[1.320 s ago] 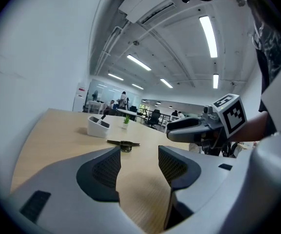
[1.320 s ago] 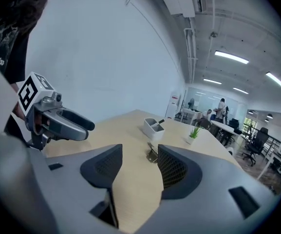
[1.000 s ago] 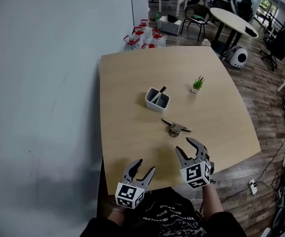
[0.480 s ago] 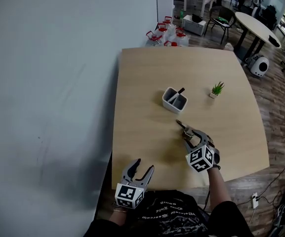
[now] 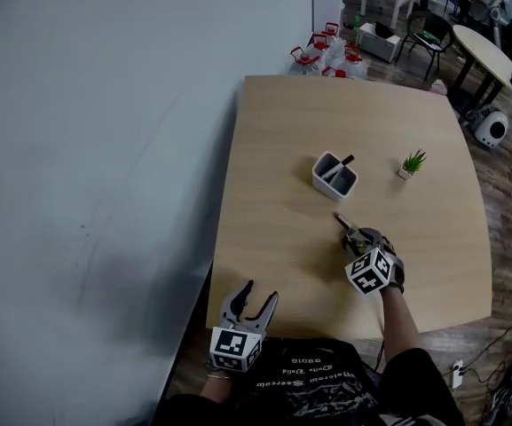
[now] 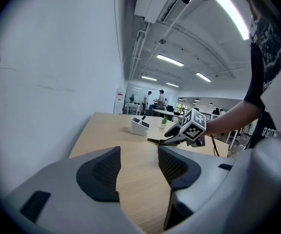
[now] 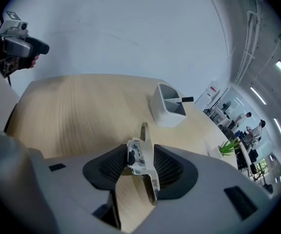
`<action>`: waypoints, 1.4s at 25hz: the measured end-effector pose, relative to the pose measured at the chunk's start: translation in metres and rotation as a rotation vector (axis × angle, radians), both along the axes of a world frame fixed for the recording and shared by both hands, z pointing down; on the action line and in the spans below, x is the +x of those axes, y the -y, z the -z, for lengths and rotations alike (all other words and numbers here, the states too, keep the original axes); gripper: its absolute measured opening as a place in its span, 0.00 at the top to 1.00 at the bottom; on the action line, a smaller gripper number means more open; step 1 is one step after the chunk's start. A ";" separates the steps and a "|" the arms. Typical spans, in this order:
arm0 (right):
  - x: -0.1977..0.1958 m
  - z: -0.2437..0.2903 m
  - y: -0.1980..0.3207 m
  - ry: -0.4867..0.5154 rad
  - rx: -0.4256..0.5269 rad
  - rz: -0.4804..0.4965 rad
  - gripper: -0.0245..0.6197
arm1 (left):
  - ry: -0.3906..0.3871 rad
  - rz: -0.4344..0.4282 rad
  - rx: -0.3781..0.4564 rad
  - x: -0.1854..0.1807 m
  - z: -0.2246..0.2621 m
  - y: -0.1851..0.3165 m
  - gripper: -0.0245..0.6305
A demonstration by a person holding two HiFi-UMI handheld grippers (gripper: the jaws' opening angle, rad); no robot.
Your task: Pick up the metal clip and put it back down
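Observation:
The metal clip [image 7: 140, 160] lies on the wooden table [image 5: 273, 202], one arm pointing toward the white holder. My right gripper [image 7: 141, 165] has come down over it; its jaws have just been closing, and both pads now press on the clip's body. From the head view the clip's tip [image 5: 345, 225] sticks out ahead of the right gripper [image 5: 360, 239]. My left gripper [image 5: 260, 298] hovers open and empty over the table's near edge. In the left gripper view its jaws [image 6: 139, 172] frame bare wood, with the right gripper [image 6: 172, 136] farther off.
A white holder [image 5: 334, 175] with a dark pen stands just beyond the clip, and a small potted plant [image 5: 411, 163] sits to its right. A blue-grey wall runs along the left. Water jugs [image 5: 326, 56], chairs and other tables stand beyond the far edge.
My right gripper went forward and down onto the clip, which now sits between its jaws. The left gripper stayed near the table's front edge. The head camera swung left.

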State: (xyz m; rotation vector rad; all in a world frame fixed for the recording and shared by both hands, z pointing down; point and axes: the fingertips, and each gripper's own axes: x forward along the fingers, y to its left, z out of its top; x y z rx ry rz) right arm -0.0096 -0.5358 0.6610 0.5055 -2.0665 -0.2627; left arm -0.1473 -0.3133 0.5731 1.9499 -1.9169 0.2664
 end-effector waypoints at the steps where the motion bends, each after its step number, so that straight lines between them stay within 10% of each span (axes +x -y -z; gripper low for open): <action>1: 0.001 -0.003 0.001 -0.001 -0.009 0.001 0.66 | 0.001 0.005 0.000 0.000 -0.001 0.000 0.59; 16: 0.000 0.010 0.015 0.049 0.063 0.003 0.94 | 0.008 0.037 -0.014 0.003 -0.002 -0.002 0.59; 35: 0.011 0.093 -0.016 0.268 0.055 -0.110 0.94 | 0.001 -0.040 0.028 0.019 0.011 -0.006 0.59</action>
